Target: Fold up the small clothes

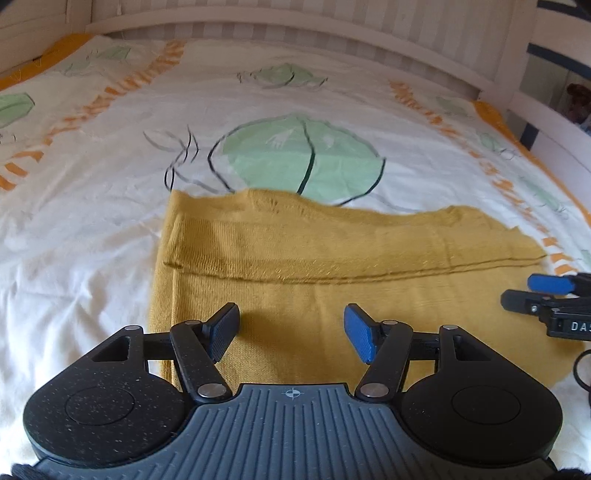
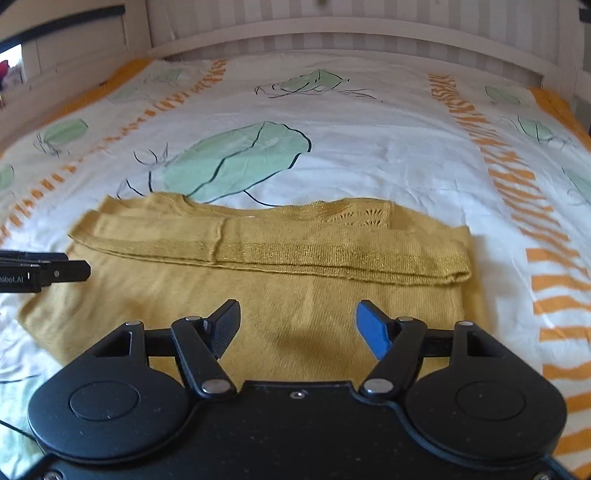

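We see the sweater (image 2: 258,280) lying flat on the bed (image 2: 369,155), sleeves folded across it; the left gripper (image 1: 291,332) and right gripper (image 2: 297,328) hover above its near edge, headboard (image 2: 332,33) behind.

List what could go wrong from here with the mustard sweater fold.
1. Both grippers, left gripper and right gripper, are open above the mustard sweater; a shallow pinch may catch only the top layer.
2. The folded sleeve band lies loose across the body and could slide out of place when the hem is lifted.
3. The soft, wrinkled duvet might get pinched along with the knit.
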A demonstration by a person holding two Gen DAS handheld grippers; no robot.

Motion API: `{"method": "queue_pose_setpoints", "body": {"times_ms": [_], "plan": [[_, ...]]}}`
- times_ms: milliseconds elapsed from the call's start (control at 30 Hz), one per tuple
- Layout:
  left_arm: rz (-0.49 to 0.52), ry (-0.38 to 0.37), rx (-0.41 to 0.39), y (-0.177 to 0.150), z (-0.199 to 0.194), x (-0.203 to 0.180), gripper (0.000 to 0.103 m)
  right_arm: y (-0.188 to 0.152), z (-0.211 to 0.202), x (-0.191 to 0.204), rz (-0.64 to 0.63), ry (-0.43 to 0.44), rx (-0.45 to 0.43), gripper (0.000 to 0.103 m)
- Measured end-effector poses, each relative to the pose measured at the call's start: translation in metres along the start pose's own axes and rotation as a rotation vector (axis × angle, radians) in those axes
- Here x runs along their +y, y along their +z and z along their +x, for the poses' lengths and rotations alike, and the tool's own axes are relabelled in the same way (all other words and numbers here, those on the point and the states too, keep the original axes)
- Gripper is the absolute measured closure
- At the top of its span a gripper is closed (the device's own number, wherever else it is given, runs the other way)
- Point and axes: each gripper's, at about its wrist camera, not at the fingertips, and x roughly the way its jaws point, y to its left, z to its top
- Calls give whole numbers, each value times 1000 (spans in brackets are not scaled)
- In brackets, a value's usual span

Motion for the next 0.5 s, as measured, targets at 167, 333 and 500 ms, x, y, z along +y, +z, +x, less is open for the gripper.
{"method": "queue_pose_setpoints", "body": {"times_ms": [167, 333, 500], "plan": [[-13, 4, 10, -7, 7, 4, 42, 7, 20, 7, -24, -26, 13, 27], [-21, -9, 15, -6, 6, 6, 42, 36, 50, 4, 21, -38, 21, 26], [-24, -11, 20, -4, 6, 6, 42, 62, 69, -13, 138, -45, -7, 27]]}}
